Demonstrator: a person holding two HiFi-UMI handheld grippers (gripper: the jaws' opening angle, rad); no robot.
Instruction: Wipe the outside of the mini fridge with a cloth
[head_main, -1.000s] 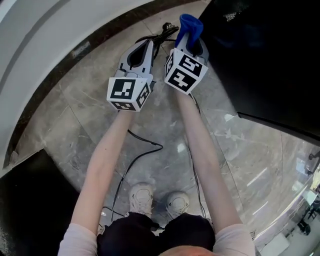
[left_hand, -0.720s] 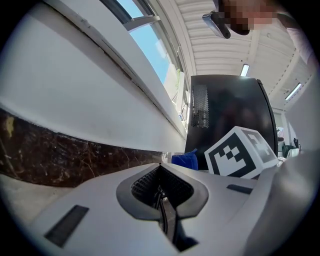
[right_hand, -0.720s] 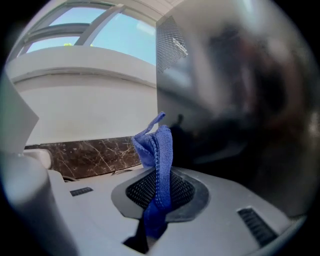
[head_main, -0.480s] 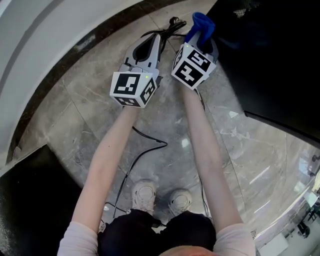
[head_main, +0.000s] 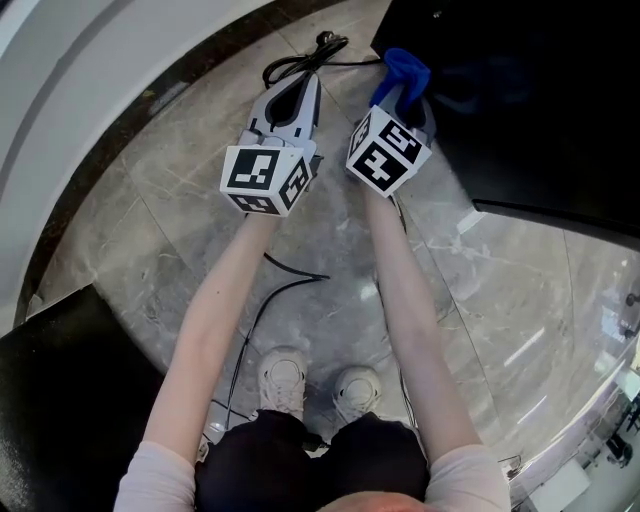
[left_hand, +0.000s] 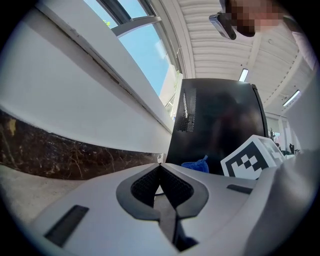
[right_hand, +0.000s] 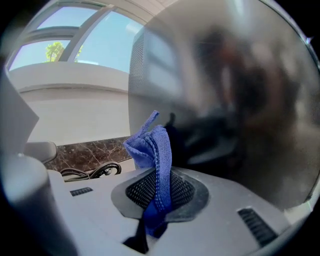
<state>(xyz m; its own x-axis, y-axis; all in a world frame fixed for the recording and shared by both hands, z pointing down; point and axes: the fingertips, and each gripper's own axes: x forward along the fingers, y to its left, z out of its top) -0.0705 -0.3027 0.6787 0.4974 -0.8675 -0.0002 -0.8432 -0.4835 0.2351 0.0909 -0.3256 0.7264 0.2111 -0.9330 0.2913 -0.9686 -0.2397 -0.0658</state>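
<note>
**Head view.** The left gripper (head_main: 303, 85) and the right gripper (head_main: 405, 88) are held side by side over the grey marble floor (head_main: 330, 250). The bunched blue cloth (head_main: 405, 66) projects from the right gripper's tip, close to the near corner of the glossy black mini fridge (head_main: 520, 100). Contact cannot be confirmed. A coiled black cable (head_main: 300, 62) lies on the floor ahead of the left gripper.

**Left gripper view.** The jaws are together with nothing between them. The fridge stands ahead and to the right.

**Right gripper view.** The jaws are clamped on the cloth, which stands up beside the fridge's dark side panel.

**Task status (judgement).** The cloth is secured and presented. No wiped area is discernible, so the whole exterior is probably still to do.
</note>
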